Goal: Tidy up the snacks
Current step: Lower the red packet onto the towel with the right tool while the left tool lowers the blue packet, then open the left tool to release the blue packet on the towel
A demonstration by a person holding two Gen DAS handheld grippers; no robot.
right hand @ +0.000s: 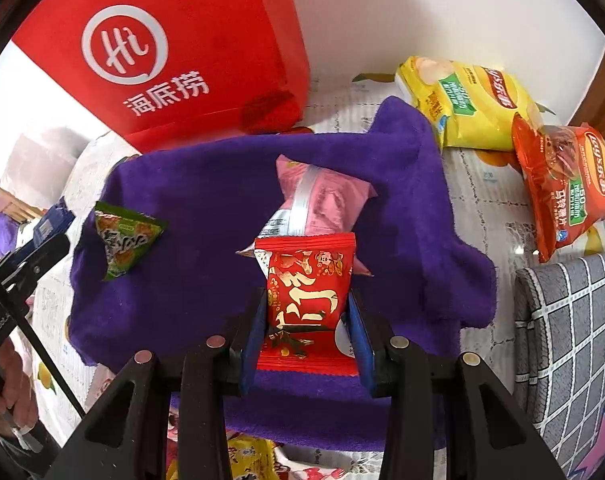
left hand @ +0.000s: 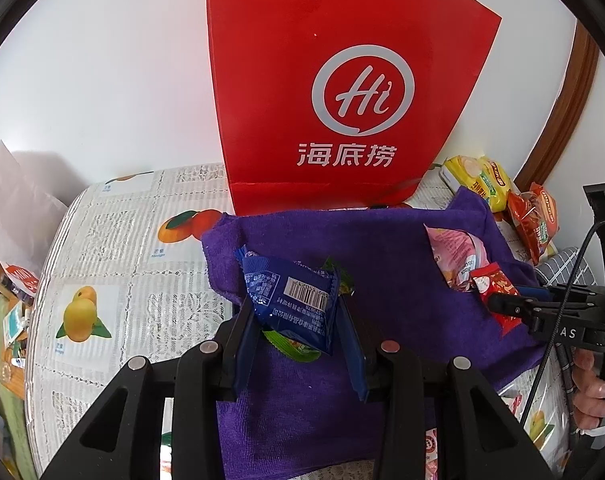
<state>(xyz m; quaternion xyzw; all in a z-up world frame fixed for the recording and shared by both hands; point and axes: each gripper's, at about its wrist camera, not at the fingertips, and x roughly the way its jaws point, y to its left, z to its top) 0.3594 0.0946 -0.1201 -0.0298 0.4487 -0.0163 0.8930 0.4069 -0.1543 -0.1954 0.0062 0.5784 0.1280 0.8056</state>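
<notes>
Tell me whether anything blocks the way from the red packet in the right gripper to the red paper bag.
Nothing visible blocks it. The right gripper is shut on the red packet. Between it and the red paper bag lie only the pink packet and the purple towel, both low. The bag's opening is out of view.

— Where's the towel?
— Spread on the tabletop, with the paper bag standing behind it against the wall.
— And the snacks?
— A snack pouch lies on the towel near its middle. Two chip bags lie right of the towel on the tabletop, one nearer than the other.
— The cushion?
— Right of the towel, in front of the chip bags.
</notes>
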